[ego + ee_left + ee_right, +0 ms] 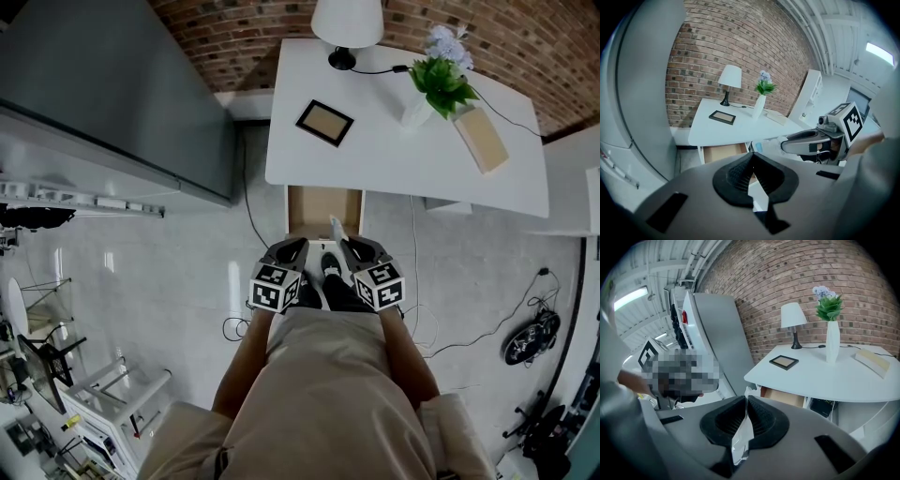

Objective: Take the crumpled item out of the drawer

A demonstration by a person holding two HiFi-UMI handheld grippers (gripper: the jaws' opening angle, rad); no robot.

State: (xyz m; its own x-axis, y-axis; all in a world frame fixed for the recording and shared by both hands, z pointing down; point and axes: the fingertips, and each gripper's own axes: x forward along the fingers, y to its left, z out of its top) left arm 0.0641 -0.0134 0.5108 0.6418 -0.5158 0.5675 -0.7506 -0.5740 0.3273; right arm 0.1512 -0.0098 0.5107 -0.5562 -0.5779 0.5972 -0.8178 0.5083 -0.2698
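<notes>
Right hand-held gripper (746,400) pinches crumpled item (740,437), left hand-held gripper (752,157) clenched empty, facing white table (403,159), brick wall (253,28)

Table (394,159): smooth white, matt. Drawer (323,208) under it: bare wood inside. Wall (253,23) behind table: rough red brick.

white table (403,169), red-brown brick wall (234,23), tan drawer (323,208) inside, blk picture frame (325,122), grn plant (442,80) in white vase (415,111), white crumpled item (740,439).

The right tongs (746,398) hide most of the crumpled item (741,437), and the drawer (323,208) shows only its back part.
</notes>
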